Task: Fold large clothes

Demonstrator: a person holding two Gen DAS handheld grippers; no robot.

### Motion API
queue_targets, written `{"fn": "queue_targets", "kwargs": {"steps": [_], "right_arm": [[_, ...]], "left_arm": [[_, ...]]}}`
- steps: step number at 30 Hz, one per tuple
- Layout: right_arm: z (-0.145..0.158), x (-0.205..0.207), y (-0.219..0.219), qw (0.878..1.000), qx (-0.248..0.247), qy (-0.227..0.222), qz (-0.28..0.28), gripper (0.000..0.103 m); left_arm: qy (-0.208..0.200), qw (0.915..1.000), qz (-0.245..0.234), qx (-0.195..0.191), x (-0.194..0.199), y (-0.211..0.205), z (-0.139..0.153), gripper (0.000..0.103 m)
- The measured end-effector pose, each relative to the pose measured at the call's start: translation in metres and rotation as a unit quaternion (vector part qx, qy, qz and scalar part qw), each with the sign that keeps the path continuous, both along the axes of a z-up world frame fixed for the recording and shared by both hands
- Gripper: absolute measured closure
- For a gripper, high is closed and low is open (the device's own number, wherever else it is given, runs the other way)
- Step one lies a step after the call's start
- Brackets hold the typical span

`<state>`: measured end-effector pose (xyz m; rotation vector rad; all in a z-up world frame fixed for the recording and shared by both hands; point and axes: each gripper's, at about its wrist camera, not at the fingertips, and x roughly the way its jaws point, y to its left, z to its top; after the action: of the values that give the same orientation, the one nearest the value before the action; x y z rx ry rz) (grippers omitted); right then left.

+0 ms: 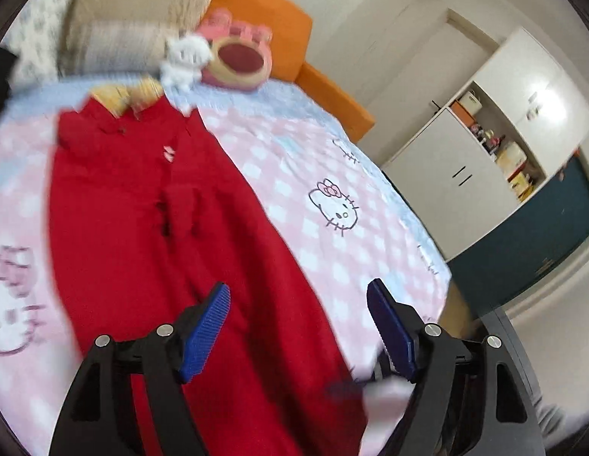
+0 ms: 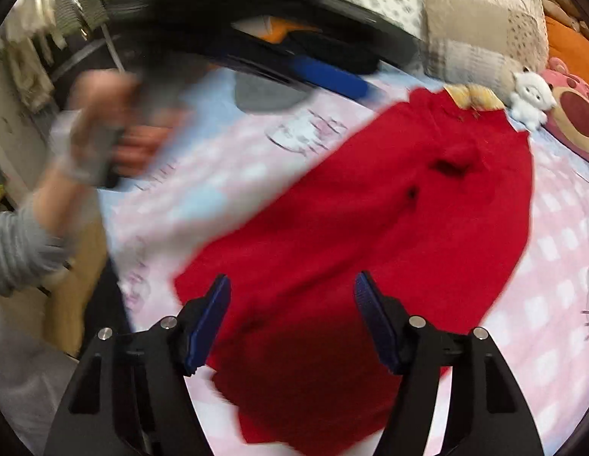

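Observation:
A large red garment (image 1: 150,205) lies spread lengthwise on a pink checked Hello Kitty bedsheet (image 1: 324,174), its collar end toward the pillows. My left gripper (image 1: 298,326) is open and empty, above the garment's near right edge. In the right wrist view the same garment (image 2: 389,209) fills the middle, and my right gripper (image 2: 292,323) is open and empty over its near end. The left hand holding the other gripper (image 2: 104,133) shows blurred at the left of that view, above the sheet.
A white plush (image 1: 186,57) and a pink plush cushion (image 1: 239,59) sit at the bed's head by beige pillows (image 1: 135,11) and an orange headboard (image 1: 279,22). White cupboards (image 1: 461,174) stand to the right. Dark items (image 2: 294,45) lie at the bed's far side.

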<state>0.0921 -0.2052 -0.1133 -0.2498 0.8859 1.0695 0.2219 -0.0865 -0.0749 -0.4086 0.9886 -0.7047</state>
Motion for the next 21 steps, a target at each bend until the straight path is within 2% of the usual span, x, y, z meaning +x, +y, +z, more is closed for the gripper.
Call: {"fn": "queue_targets", "kwargs": {"steps": [2, 4, 6, 9, 11, 14, 17, 18, 21], "right_arm": [[0.0, -0.01, 0.005, 0.999, -0.024, -0.026, -0.008, 0.035], [-0.009, -0.02, 0.01, 0.997, -0.064, -0.042, -0.016, 0.035], [-0.015, -0.033, 0.007, 0.994, -0.084, -0.066, -0.021, 0.035], [-0.015, -0.063, -0.002, 0.989, -0.085, -0.119, -0.025, 0.034], [-0.019, -0.082, -0.003, 0.977, -0.113, -0.176, -0.035, 0.031], [-0.033, -0.1, 0.007, 0.966, -0.141, -0.214, -0.026, 0.031], [-0.049, -0.111, 0.019, 0.953, -0.168, -0.25, -0.035, 0.039], [-0.054, -0.112, 0.021, 0.952, -0.17, -0.25, -0.035, 0.047], [-0.057, -0.105, 0.012, 0.966, -0.137, -0.213, -0.054, 0.057]], "left_arm": [[0.054, 0.998, 0.0, -0.031, 0.031, -0.012, -0.028, 0.027], [0.08, 0.9966, 0.008, -0.016, 0.051, -0.024, -0.05, 0.027], [0.083, 0.9963, 0.016, 0.011, 0.06, -0.033, -0.066, 0.027], [0.09, 0.9954, 0.026, 0.024, 0.071, -0.037, -0.082, 0.026], [0.095, 0.9948, 0.027, 0.027, 0.076, -0.038, -0.09, 0.026], [0.094, 0.9934, 0.037, 0.055, 0.083, -0.038, -0.097, 0.026], [0.096, 0.9923, 0.049, 0.062, 0.089, -0.03, -0.1, 0.026], [0.097, 0.9919, 0.053, 0.062, 0.091, -0.026, -0.102, 0.026], [0.105, 0.9911, 0.064, 0.051, 0.097, -0.012, -0.106, 0.026]]}}
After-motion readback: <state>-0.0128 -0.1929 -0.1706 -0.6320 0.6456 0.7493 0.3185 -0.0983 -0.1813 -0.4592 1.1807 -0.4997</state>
